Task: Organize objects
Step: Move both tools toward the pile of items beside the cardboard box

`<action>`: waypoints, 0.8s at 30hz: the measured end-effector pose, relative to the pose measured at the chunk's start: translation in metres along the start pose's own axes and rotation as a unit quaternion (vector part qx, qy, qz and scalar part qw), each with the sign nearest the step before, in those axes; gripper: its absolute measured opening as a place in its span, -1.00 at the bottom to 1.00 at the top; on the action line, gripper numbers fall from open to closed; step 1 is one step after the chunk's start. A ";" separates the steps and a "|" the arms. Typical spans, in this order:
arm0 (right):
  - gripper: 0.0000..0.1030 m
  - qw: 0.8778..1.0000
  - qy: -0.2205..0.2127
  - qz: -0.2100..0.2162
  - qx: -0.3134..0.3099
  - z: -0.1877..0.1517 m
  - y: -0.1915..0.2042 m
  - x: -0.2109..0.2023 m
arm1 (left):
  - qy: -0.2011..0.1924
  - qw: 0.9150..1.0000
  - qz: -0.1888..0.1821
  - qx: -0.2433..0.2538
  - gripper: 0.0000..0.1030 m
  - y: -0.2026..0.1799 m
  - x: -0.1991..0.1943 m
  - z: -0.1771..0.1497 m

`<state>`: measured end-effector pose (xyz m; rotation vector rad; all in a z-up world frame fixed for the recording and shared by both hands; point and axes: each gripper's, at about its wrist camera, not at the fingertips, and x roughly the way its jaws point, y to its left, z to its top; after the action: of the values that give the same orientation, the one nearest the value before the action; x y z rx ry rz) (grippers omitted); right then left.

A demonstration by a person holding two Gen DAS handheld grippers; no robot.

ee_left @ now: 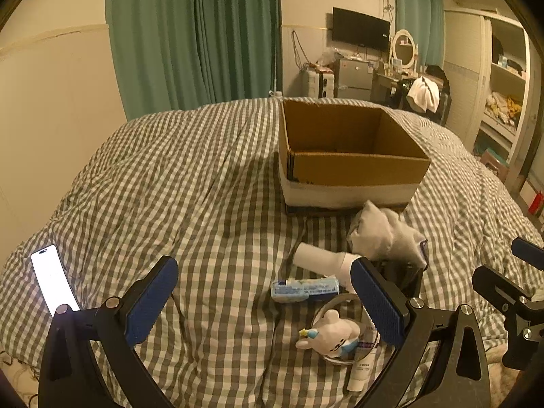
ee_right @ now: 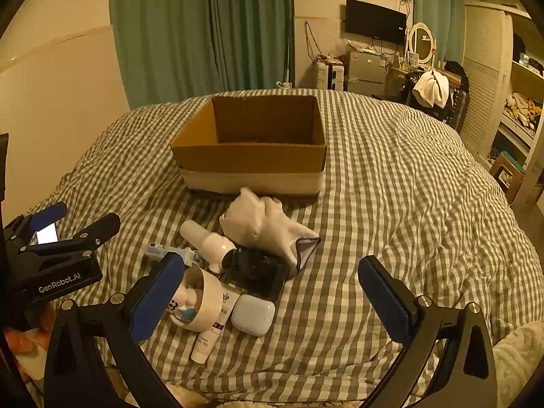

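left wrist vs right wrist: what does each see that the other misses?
Left wrist only: the whole lit phone lying on the bed, and the plush toy seen from above in its bowl. Right wrist only: the white earbud case and the black device beside it. Both: the open cardboard box, grey cloth, white hair dryer, checked duvet, both grippers open.

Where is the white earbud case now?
In the right wrist view, the earbud case lies on the bed, between the gripper's fingers, beside the tube and near the black camera.
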<state>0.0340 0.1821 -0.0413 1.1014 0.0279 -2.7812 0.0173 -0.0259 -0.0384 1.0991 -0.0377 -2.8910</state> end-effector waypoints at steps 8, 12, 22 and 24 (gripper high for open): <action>0.99 1.000 0.027 -0.004 0.007 -0.015 0.001 0.020 | 0.044 0.999 -0.005 0.007 1.00 -0.001 0.022 -0.019; 0.99 0.999 0.043 -0.009 0.008 -0.025 0.000 0.032 | 0.060 0.998 -0.010 0.015 1.00 -0.005 0.032 -0.029; 0.91 0.996 0.083 -0.006 0.012 -0.045 -0.003 0.061 | 0.102 0.995 -0.002 0.016 1.00 0.003 0.074 -0.042; 0.84 0.995 0.097 -0.004 0.009 -0.050 -0.001 0.072 | 0.112 0.994 -0.009 0.009 1.00 0.008 0.082 -0.043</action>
<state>0.0165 0.1773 -0.1268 1.3735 0.0296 -2.6758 -0.0152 -0.0381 -0.1246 1.4257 -0.0466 -2.7686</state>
